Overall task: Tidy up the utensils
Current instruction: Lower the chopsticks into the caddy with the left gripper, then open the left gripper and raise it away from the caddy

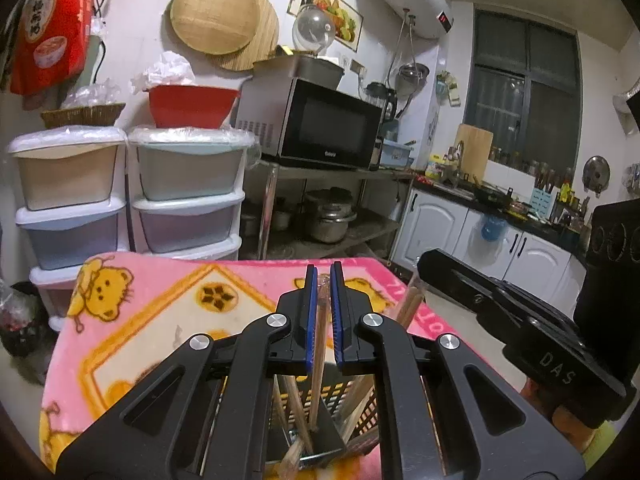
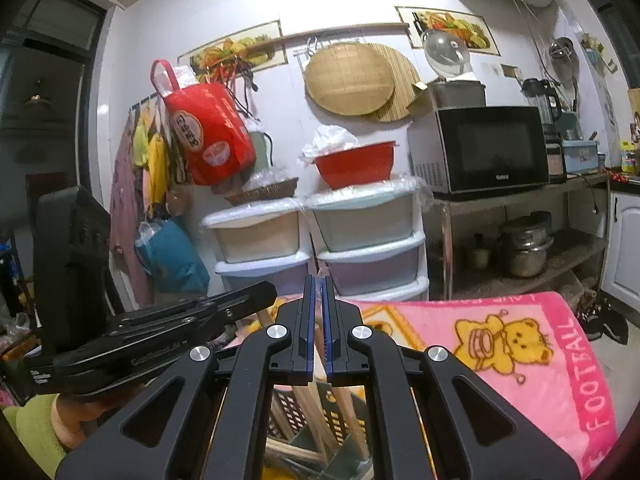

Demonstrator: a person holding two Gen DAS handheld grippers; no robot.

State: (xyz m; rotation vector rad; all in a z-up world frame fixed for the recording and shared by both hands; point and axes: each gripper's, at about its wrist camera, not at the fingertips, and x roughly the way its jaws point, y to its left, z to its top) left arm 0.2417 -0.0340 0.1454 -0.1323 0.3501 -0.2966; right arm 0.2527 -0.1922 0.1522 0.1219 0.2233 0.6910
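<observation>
Your left gripper (image 1: 324,280) pinches a wooden chopstick (image 1: 320,344) above the slotted holder (image 1: 332,396) on the pink blanket (image 1: 160,308); your right gripper (image 2: 319,292) is clamped on another chopstick (image 2: 320,356).

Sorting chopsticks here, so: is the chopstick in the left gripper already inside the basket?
Partly in: the chopstick, clamped in the left gripper, reaches down into the slotted basket.

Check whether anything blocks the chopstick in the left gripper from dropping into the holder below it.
Nothing visible blocks it. The left gripper is shut on the chopstick, whose lower end already reaches into the black slotted holder, among other chopsticks standing there.
</observation>
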